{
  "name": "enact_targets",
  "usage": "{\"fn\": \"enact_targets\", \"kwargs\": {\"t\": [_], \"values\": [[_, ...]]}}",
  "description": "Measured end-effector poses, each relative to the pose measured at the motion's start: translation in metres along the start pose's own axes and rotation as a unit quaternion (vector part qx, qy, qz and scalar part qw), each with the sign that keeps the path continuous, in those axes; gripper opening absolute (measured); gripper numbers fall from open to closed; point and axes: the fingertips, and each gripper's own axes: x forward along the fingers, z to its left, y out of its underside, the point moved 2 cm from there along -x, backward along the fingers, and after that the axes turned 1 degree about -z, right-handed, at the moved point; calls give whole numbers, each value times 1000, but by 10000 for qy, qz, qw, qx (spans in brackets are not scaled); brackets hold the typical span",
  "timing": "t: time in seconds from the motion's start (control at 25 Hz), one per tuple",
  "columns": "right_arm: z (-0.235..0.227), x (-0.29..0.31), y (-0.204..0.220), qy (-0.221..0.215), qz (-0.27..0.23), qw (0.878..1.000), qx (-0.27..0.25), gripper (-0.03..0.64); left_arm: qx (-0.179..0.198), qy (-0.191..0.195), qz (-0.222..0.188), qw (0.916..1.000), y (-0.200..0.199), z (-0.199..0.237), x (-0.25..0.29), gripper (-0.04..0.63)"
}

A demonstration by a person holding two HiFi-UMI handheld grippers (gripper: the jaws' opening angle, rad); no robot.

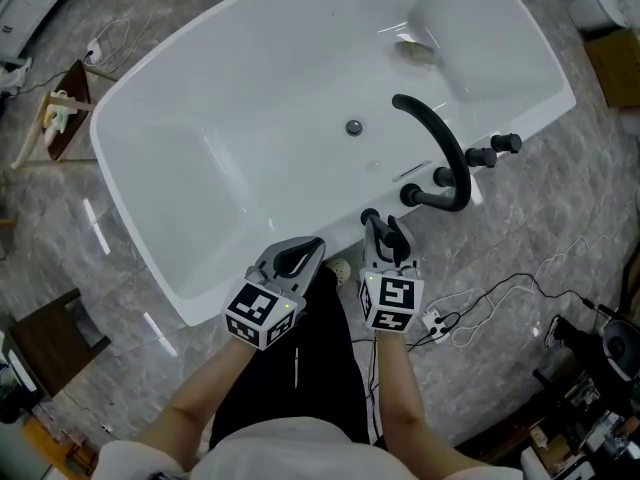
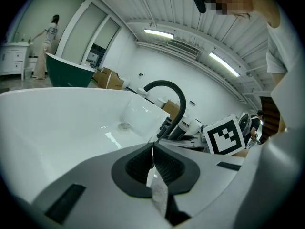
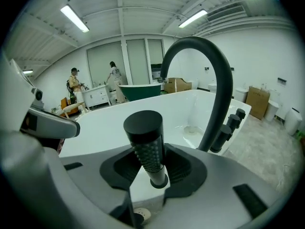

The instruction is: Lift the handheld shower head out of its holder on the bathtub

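White bathtub (image 1: pixel 250 88), matte black cylindrical shower head (image 3: pixel 144 132), studded shaft, upright

White bathtub (image 1: pixel 200 118): one. Drain (image 1: pixel 353 127): one. Arched spout (image 1: pixel 455 153): one. Knobs (image 1: pixel 481 156) on tub's rim: three. Shower head (image 3: pixel 145 142): one. Grippers: two, left gripper (image 1: pixel 312 248), right gripper (image 1: pixel 388 230).

The right gripper (image 1: pixel 388 236) hides most of the shower head (image 1: pixel 371 217) from above (holder not discernible).
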Motion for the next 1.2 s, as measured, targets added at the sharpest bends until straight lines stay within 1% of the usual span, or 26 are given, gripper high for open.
{"fn": "enact_targets", "kwargs": {"t": [0.2, 0.48, 0.72, 0.84, 1.2], "values": [[2, 0, 1, 16, 36, 10000, -61, 144, 5, -6, -10, 10000, -1, -1, 0, 12], [3, -4, 2, 88, 73, 9999, 43, 144, 91, 131, 54, 9999, 1, -13, -2, 12], [1, -13, -5, 83, -45, 10000, 26, 143, 201, 71, 42, 9998, -3, -14, -2, 12], [1, -19, -8, 78, -100, 9999, -7, 143, 316, 114, 58, 9994, -6, -18, -3, 12], [6, -38, -24, 99, -270, 9996, -35, 143, 481, 236, 21, 9986, -17, -31, -8, 12]]}}
